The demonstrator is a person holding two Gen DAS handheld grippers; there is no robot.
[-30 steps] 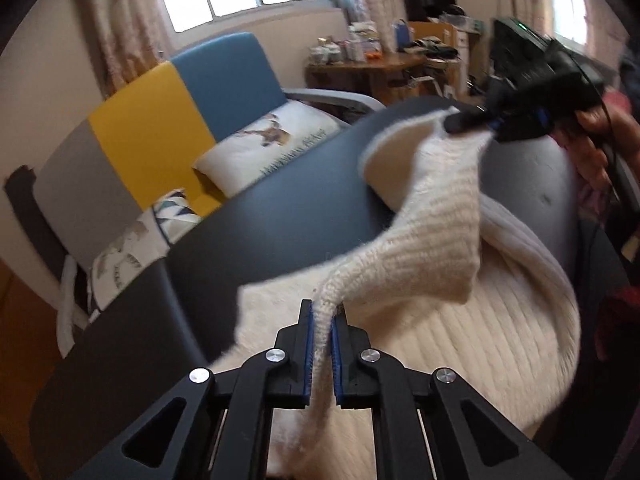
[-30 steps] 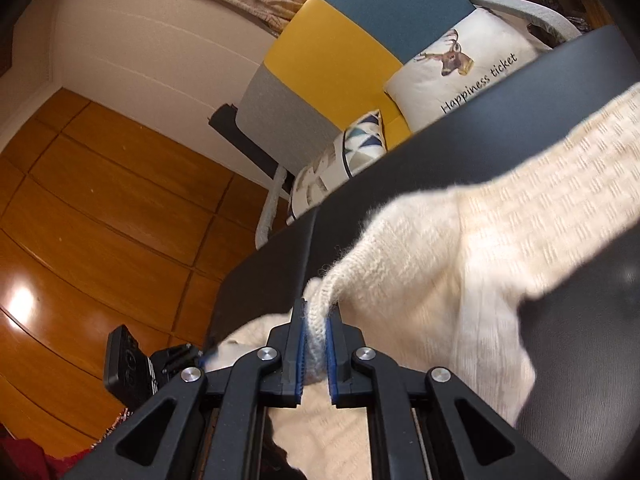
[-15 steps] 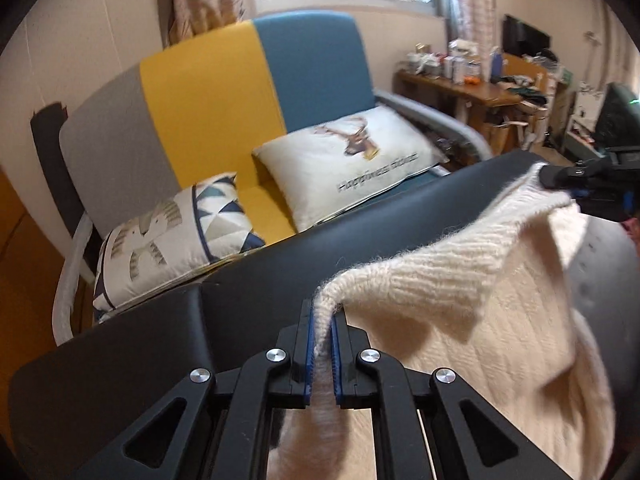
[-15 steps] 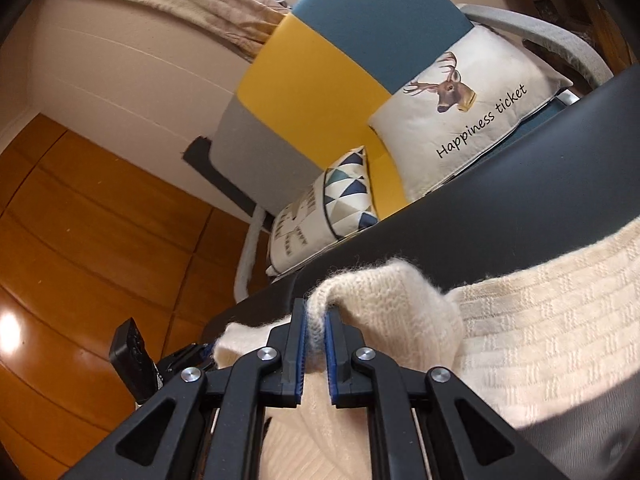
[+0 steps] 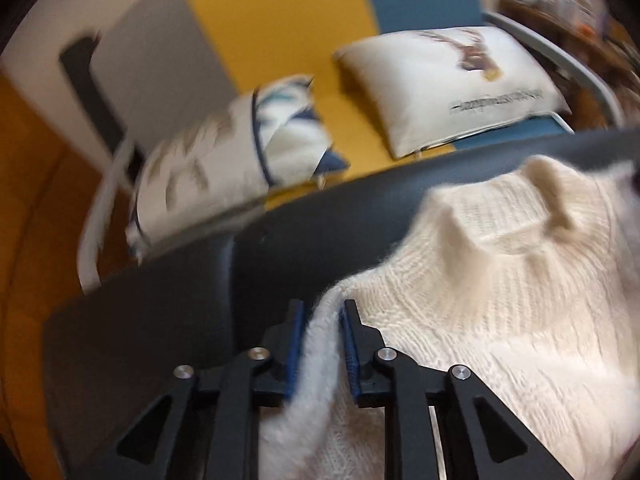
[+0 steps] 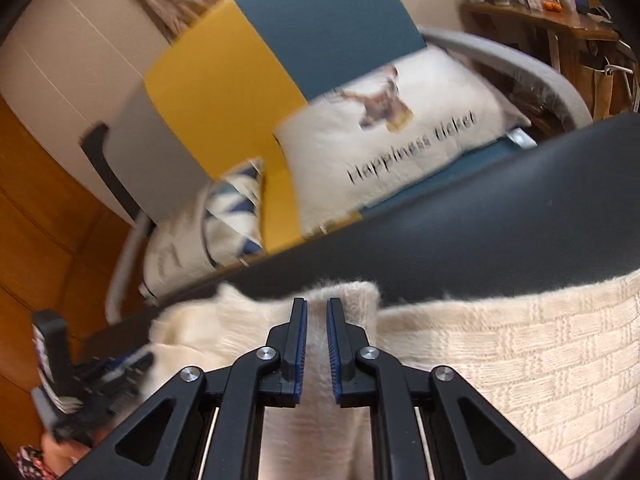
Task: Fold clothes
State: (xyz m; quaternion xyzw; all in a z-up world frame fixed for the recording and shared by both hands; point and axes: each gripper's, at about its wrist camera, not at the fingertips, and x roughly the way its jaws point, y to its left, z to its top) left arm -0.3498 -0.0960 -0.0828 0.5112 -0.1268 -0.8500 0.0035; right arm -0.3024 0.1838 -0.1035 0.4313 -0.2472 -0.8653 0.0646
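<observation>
Cream knit sweater, ribbed and fuzzy, lying on the dark padded desk, with its collar end near the far edge. Seen from the right wrist as a wide band of basket-weave knit running off to the right, a folded edge doubled over on top.

Left gripper angled down at the near corner of the sweater. Fingers just now easing apart, blue pads parted with a loose strip of knit between them, no longer squeezed. Much motion blur in this view.

Right gripper at the folded edge. Fingers close together, pinching a thin fold of the cream fabric between the pads. Hard to tell how firm the pinch is.

At the lower left of the right-wrist view, the other black tool, blurred, beside the sweater's left end, with part of a hand under it.

Beyond the desk, just past its far edge, a sofa with back panels in grey, yellow and blue. On its seat, a white deer cushion lettered "Happiness ticket", leaning on the blue panel. Beside it, to the left, a triangle-patterned cushion in white and navy. Orange-brown wooden floor to the left. At the upper right, a wooden table crowded with small items too blurred to name.
</observation>
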